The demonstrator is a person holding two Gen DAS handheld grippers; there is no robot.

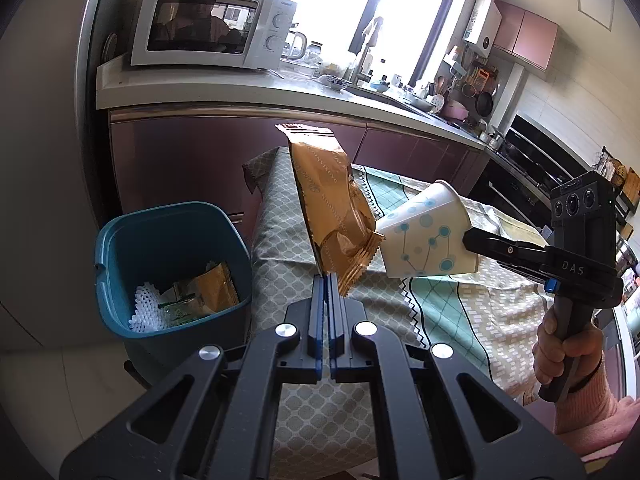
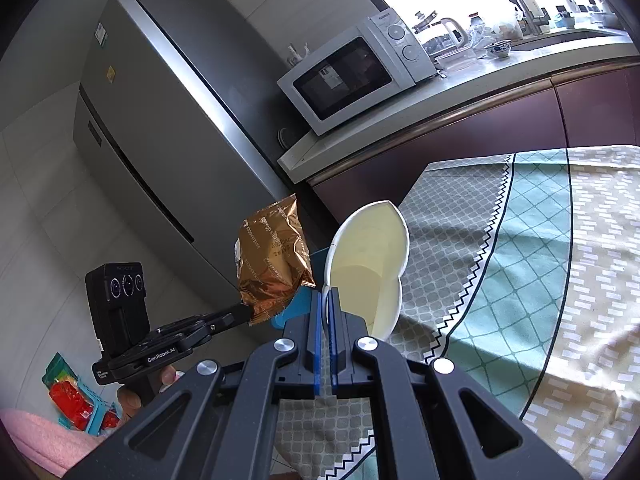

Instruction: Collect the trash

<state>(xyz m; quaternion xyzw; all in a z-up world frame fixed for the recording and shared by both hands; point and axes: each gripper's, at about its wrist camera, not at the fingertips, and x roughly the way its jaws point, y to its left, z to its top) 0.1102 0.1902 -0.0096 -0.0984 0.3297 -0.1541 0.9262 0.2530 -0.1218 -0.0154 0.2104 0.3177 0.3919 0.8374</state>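
- One teal plastic bin (image 1: 168, 264) stood at 9 o'clock in the left wrist view, a rounded-square tub on the floor beside the table; inside lay one piece of white netted foam (image 1: 146, 312), one small green packet (image 1: 178, 312) and one gold wrapper (image 1: 216, 290).
- One white boxy microwave (image 1: 208, 24) with two round dials sat at 11 o'clock on the pale countertop (image 1: 240, 88), above glossy plum-coloured cabinet fronts.
- The left gripper (image 1: 327, 280), black with blue-edged fingers, was clenched on the lower corner of one gold foil snack bag (image 1: 332, 204); the crinkled, shiny bag with serrated end seams stood up from the jaws at centre, in the air above the table edge, just right of the bin.
- One table, draped in a patterned tablecloth (image 1: 480, 320) of grey lattice, mint diamonds and beige brick print with a zigzag border, filled the middle and 4 o'clock.
- One paper cup (image 1: 424, 236), white with blue dots joined by lines, hung tilted at 3 o'clock above the cloth, touching the bag's edge in this view.
- The right gripper (image 2: 327, 296) was pinched shut on the cup's rim, squashing the mouth into a pointed oval; the cream inner wall showed in the right wrist view.
- One right hand (image 1: 560, 352) in a pink knit sleeve held the gripper's handle at 4 o'clock.
- One grey steel fridge (image 2: 152, 120) rose at 10 o'clock in the right wrist view.
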